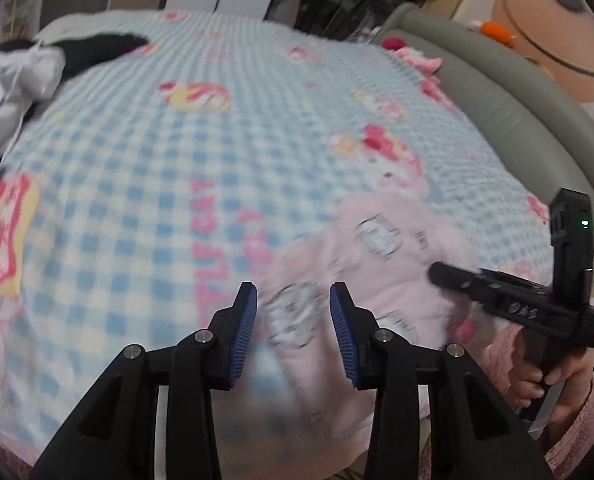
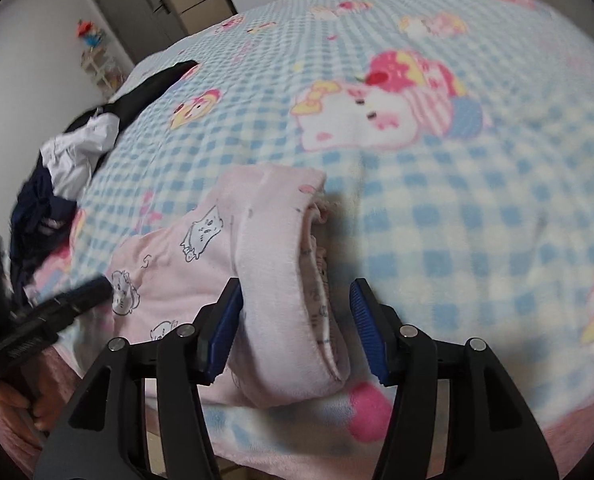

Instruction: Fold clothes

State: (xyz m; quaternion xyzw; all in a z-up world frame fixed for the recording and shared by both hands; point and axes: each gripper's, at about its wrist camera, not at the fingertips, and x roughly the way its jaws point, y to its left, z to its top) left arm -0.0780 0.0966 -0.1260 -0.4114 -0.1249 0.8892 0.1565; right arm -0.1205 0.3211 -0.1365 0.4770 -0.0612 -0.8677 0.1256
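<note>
Pink garment [image 2: 273, 280] folded – near bed edge | blanket [image 2: 457, 200] beyond – bare

**Layout on the bed**

A folded garment [image 2: 281, 264] is being kept at the near edge of the blanket [image 2: 477, 200], between the fingers of the right gripper [image 2: 295, 332]. A clothes heap [image 2: 69, 168] is lying far left. The left gripper [image 1: 293, 336] is being held over the garment's left part.

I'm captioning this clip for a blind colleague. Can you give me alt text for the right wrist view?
The right tool is open, its blue pads either side of a rolled fold of a pink garment with cartoon prints, lying on a blue-checked blanket. A pile of dark and white clothes sits far left, and the left tool shows at the left edge.
</note>
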